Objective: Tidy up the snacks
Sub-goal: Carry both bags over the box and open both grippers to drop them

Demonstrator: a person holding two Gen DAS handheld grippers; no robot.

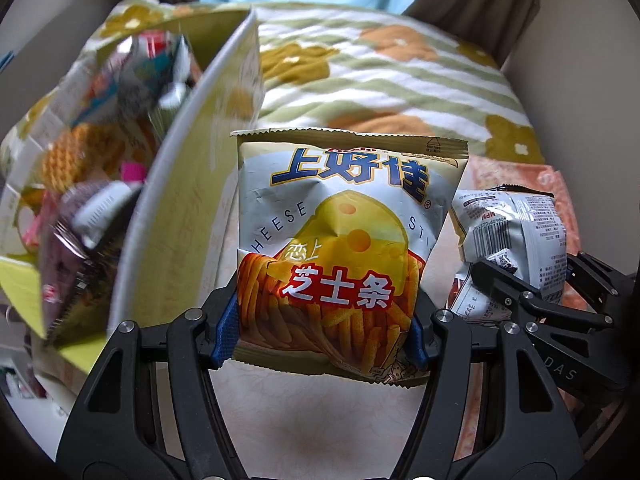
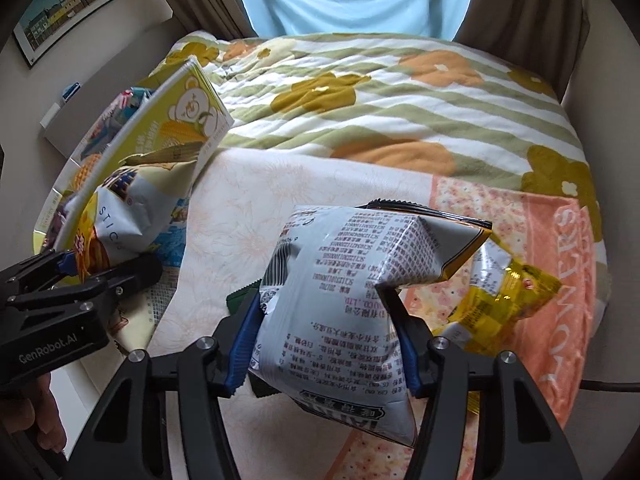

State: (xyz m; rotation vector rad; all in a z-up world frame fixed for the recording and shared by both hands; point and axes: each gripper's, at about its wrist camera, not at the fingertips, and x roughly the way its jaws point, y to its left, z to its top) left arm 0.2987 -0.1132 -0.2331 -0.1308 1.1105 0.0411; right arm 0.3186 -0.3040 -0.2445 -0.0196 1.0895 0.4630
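Observation:
My left gripper (image 1: pixel 320 332) is shut on a cheese-stick snack bag (image 1: pixel 344 240), white with a yellow cheese wedge, held upright just right of a yellow-green cardboard box (image 1: pixel 192 184). The box holds several snack packs (image 1: pixel 96 184), blurred. My right gripper (image 2: pixel 322 348) is shut on a white snack bag (image 2: pixel 352 280) with printed text, back side facing me, held above the bed. That bag and gripper also show in the left wrist view (image 1: pixel 516 232). The cheese bag (image 2: pixel 120 216) and left gripper (image 2: pixel 76 276) show at the left of the right wrist view.
A yellow snack pack (image 2: pixel 508 296) lies on the orange towel (image 2: pixel 552 280) right of my right gripper. A floral green-striped quilt (image 2: pixel 380 92) covers the bed beyond. The box flap with a bear print (image 2: pixel 188 120) stands up at left. A window and curtains are behind.

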